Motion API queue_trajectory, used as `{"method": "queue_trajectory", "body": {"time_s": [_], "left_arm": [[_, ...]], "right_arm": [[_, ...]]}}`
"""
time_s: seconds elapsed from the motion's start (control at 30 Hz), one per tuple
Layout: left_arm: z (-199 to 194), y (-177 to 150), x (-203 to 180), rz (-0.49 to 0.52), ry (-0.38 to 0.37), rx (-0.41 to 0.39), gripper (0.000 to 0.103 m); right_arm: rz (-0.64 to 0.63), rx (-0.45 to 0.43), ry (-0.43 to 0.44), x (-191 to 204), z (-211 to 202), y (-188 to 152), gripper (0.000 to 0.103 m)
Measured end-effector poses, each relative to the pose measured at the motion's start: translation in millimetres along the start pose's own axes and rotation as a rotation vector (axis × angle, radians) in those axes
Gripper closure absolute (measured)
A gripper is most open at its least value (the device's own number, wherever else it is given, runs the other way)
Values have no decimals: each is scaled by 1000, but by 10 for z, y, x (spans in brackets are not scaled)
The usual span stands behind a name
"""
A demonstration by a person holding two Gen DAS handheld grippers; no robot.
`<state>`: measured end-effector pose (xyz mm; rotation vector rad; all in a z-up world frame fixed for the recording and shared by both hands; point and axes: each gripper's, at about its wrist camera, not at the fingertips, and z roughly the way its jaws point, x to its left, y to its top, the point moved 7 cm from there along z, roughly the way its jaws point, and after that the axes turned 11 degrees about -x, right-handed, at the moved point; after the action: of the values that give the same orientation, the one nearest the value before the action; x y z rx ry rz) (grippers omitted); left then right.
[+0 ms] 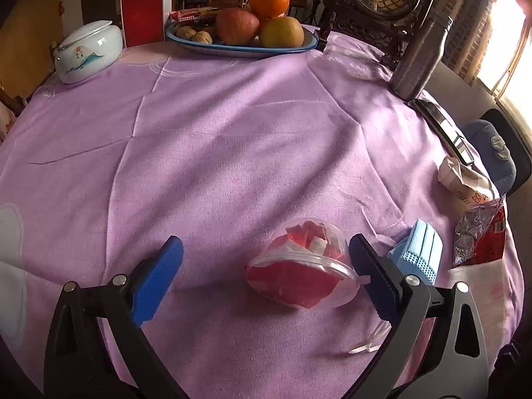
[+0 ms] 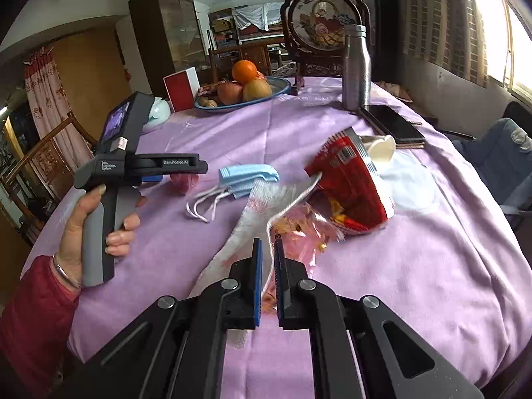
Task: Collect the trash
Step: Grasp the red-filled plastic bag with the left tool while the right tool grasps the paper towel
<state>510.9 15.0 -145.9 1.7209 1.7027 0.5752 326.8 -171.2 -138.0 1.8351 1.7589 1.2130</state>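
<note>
My left gripper (image 1: 264, 242) stands open over the purple tablecloth (image 1: 232, 133). A clear plastic cup (image 1: 302, 262) stuffed with red and white wrappers lies on its side between the fingers, close to the right pad. A blue face mask (image 1: 419, 249) lies just right of that pad. In the right wrist view my right gripper (image 2: 267, 241) is shut on a clear crinkled wrapper (image 2: 302, 229) with gold bits. A long silver-white wrapper (image 2: 252, 212) lies beside it, and a red snack bag (image 2: 349, 179) lies beyond. A hand holds the left gripper's handle (image 2: 99, 226) at the left.
At the table's far side stand a blue-rimmed fruit dish (image 1: 206, 46), a white lidded jar (image 1: 86, 53), a red box (image 1: 143, 16) and a metal bottle (image 1: 422, 53). A phone (image 2: 395, 123) and a crumpled paper bag (image 1: 462, 179) lie near the right edge, beside a blue-cushioned chair (image 2: 498, 153).
</note>
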Motion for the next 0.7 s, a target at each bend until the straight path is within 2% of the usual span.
{"method": "queue_trajectory", "body": {"time_s": [0.1, 0.23, 0.27, 0.33, 0.47, 0.5, 0.57, 0.6, 0.7], "left_arm": [[7, -18, -3, 2, 0, 4, 7], [19, -26, 3, 2, 0, 11, 7], [23, -25, 3, 4, 1, 11, 7], [23, -28, 0, 8, 4, 12, 7], [36, -28, -17, 22, 9, 15, 7], [40, -28, -26, 28, 10, 15, 7], [51, -28, -36, 38, 14, 16, 7], [59, -26, -36, 41, 15, 16, 7], [56, -28, -35, 38, 12, 16, 7]], "right_arm": [[10, 8, -32, -119, -70, -75, 94], [33, 3, -22, -164, -93, -59, 93], [35, 8, -13, -153, -67, -55, 90], [31, 17, -3, -109, -10, -68, 69], [-5, 34, -5, -9, 134, -124, 66], [-5, 47, -4, 5, 195, -143, 69], [-11, 59, 1, 50, 242, -171, 94], [-24, 57, 9, 101, 237, -176, 98], [-65, 10, 38, 260, 99, -132, 98]]}}
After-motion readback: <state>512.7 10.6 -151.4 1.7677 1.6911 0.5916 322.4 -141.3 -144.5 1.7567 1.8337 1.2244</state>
